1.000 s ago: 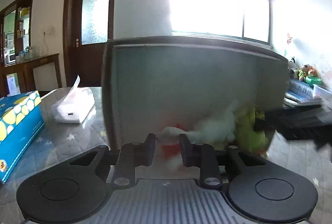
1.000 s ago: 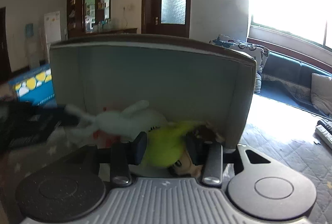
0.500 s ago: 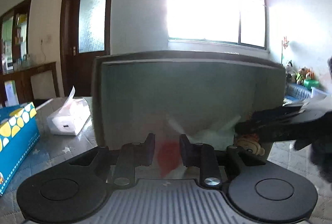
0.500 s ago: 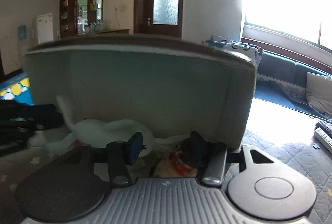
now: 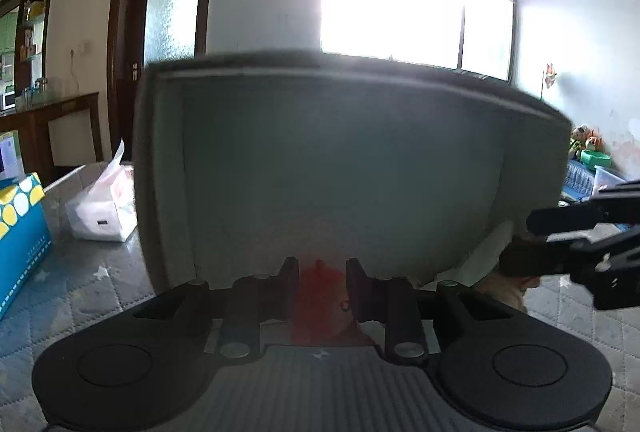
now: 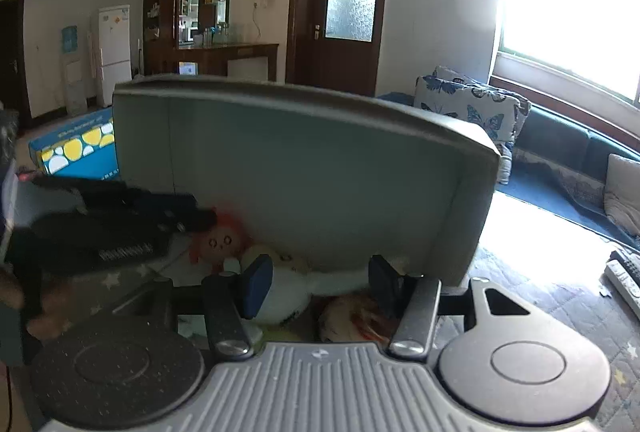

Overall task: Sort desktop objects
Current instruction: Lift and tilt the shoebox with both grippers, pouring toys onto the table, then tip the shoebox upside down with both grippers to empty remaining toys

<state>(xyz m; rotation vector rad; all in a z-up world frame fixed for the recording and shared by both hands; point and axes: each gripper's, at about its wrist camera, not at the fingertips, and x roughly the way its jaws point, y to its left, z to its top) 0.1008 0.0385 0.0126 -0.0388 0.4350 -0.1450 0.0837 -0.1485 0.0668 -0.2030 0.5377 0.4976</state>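
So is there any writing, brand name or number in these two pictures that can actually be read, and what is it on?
None can be read.
Blue box with yellow and white dots: a line of white print along its side, too small and blurred.
White tissue pack: a small dark mark on its front, no letters legible.
White fridge: small stickers, too far away to read.

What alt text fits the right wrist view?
The right gripper stands open over a white plush toy at the foot of a grey storage box; an orange-haired doll lies left, by the left gripper.
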